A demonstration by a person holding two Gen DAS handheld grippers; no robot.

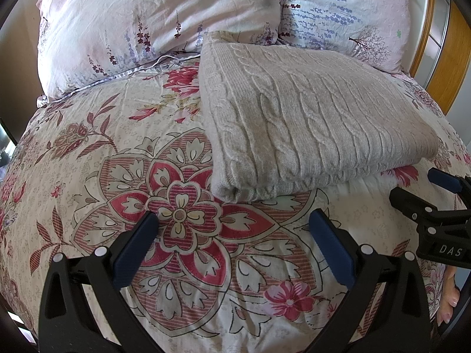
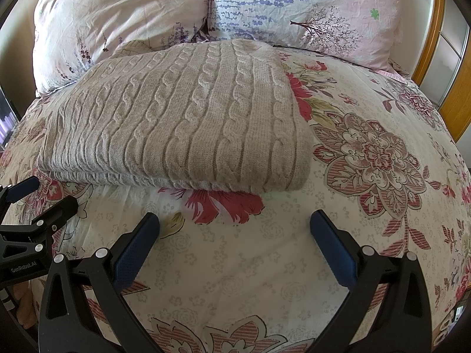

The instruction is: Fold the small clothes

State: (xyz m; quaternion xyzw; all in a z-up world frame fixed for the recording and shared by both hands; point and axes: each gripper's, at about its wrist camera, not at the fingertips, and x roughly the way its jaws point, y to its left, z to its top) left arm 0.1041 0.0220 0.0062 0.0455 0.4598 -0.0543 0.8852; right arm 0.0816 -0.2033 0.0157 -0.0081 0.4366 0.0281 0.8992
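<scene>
At the far left, the left gripper (image 1: 234, 232) hangs over the flowered bedspread (image 1: 97, 176), its 2 blue-padded fingers (image 1: 134, 253) spread wide with nothing between them, only the big red and cream medallion of the print showing in the gap. Just beyond its fingertips lies the task's garment, a beige cable-knit sweater (image 1: 309, 117), folded into a thick rectangle and resting flat on the bedspread, its near folded edge facing both grippers and its far edge reaching the 2 pillows (image 1: 153, 26) in lavender-printed cases propped at the head of the bed. In the left wrist view the sweater sits up and to the right of the gripper; in the right wrist view the same sweater (image 2: 182, 111) sits up and to the left, so it lies between the 2 grippers and ahead of them, touched by neither. Further right, the right gripper (image 2: 234, 232) hovers over a paler stretch of the bedspread (image 2: 368, 153), its jaws likewise standing wide and holding nothing, its blue pads (image 2: 331, 250) apart from the sweater's edge. Each gripper shows at the edge of the other's view, near the sweater's closest corner. At the far right, a strip of orange-brown wooden frame (image 2: 435, 44) curves beside the bed.
</scene>
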